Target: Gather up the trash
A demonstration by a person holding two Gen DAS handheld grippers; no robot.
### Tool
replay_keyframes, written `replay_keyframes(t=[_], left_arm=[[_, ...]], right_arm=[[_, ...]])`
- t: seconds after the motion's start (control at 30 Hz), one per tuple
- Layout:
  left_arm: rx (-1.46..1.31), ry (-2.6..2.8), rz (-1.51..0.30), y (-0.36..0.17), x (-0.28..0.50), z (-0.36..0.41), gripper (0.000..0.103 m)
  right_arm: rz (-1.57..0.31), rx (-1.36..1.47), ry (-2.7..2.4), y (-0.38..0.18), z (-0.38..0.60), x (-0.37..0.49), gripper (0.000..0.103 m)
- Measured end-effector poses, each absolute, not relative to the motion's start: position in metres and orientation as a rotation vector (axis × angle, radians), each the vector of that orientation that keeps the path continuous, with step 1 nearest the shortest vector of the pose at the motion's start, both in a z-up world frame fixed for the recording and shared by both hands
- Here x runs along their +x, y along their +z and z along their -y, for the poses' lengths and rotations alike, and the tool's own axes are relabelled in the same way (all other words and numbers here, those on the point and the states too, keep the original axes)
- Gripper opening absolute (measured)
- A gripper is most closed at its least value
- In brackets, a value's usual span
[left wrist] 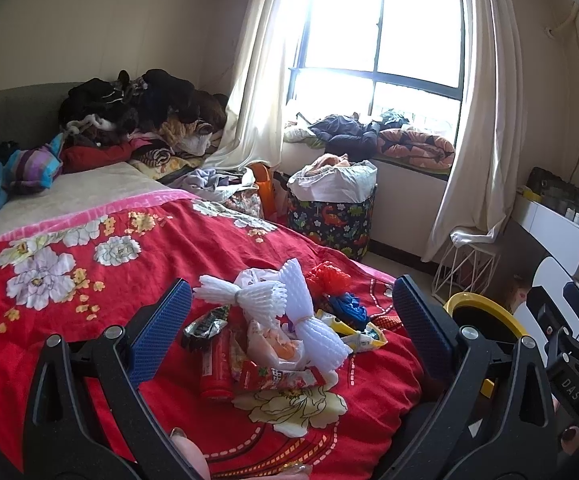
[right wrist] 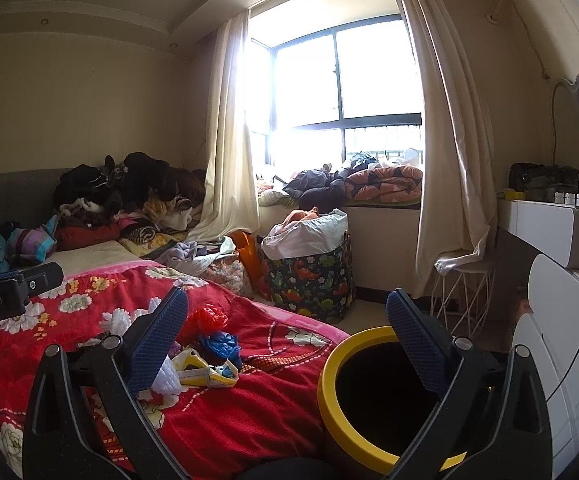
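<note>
A heap of trash lies on the red flowered blanket (left wrist: 69, 280): white foam fruit nets (left wrist: 273, 300), red snack wrappers (left wrist: 273, 378), a dark foil wrapper (left wrist: 203, 326), a red mesh net (left wrist: 327, 280), a blue bag (left wrist: 347, 306) and a yellow wrapper (left wrist: 363, 336). My left gripper (left wrist: 291, 330) is open, its blue pads either side of the heap and above it. My right gripper (right wrist: 287, 340) is open too, holding nothing, between the bed's corner and a yellow-rimmed bin (right wrist: 331, 364) with a dark inside. The red net (right wrist: 207, 320), blue bag (right wrist: 221, 346) and yellow wrapper (right wrist: 205, 374) show beside its left finger.
Piled clothes (left wrist: 141, 108) sit at the bed's head. A dinosaur-print hamper (right wrist: 309, 276) stands by the window seat, with a white wire stool (right wrist: 463, 292) and a white dresser (right wrist: 561, 320) on the right. The left gripper's body (right wrist: 5, 292) shows at the right wrist view's left edge.
</note>
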State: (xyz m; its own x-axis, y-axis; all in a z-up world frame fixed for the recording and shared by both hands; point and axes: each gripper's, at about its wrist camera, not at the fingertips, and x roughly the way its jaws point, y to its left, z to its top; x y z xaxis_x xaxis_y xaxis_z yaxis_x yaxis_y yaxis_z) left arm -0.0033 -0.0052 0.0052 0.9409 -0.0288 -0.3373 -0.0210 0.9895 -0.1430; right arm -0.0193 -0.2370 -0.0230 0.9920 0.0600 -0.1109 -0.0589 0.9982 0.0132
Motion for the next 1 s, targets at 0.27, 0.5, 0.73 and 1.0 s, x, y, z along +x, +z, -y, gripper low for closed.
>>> replay_keyframes(t=[0.27,0.5,0.73,1.0], left_arm=[[-0.19,0.032,-0.345,0.001,0.0,-0.013,0.092],[-0.231,0.102,-0.344,-0.003,0.004,-0.042,0.092],[-0.264,0.176,-0.346,-0.003,0.008,-0.081,0.092],[-0.237,0.15,-0.387,-0.002,0.025,-0.094,0.092]], right_arm=[[-0.142,-0.042,0.147,-0.023,0.22,-0.012,0.097],[-0.18,-0.078,0.248,-0.022,0.194,0.0,0.097],[-0.215,-0.117,0.341,-0.022,0.165,0.013,0.097],[-0.299,-0.163,0.451,-0.03,0.131,0.039,0.097]])
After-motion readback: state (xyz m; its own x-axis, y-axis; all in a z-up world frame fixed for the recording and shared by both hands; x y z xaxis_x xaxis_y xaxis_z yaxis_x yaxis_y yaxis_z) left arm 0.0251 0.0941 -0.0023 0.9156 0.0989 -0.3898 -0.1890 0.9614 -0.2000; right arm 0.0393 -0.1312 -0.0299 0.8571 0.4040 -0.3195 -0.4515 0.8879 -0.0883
